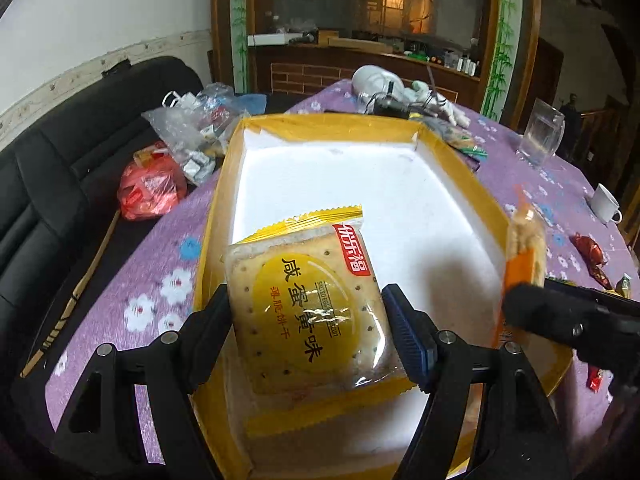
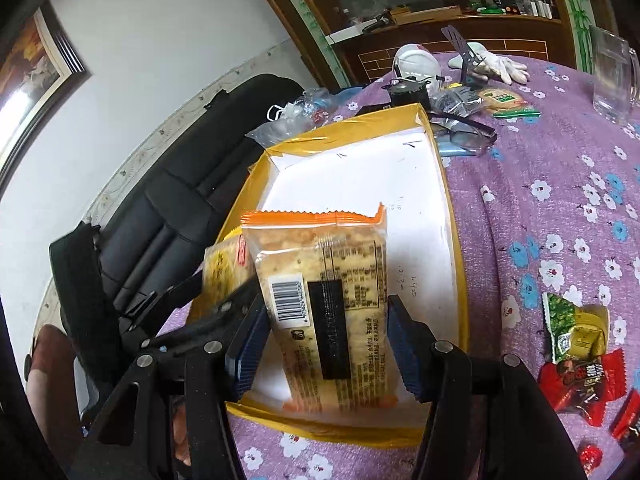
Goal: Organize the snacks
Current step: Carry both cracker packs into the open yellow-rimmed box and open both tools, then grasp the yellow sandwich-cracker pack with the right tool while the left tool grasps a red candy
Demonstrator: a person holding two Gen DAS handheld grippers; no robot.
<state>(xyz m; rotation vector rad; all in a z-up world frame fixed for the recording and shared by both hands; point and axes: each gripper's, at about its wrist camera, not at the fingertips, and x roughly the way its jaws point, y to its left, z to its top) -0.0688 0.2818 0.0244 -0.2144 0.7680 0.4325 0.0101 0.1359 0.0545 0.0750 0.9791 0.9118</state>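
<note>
Purple floral table: both packets over the yellow box. Left gripper pinches yellow biscuit pack, right gripper pinches orange cracker pack; simultaneous release risks overlap or a packet catching the right rim.

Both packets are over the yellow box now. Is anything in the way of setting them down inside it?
Nothing visible blocks them. The yellow box is open-topped and the white floor that shows is bare. The left gripper holds the salted egg yolk biscuit packet, the right gripper the orange-edged cracker packet. The packets sit close together and could bump.

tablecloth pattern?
Purple floral tablecloth: white and blue flowers, clearest in the right wrist view.
</note>
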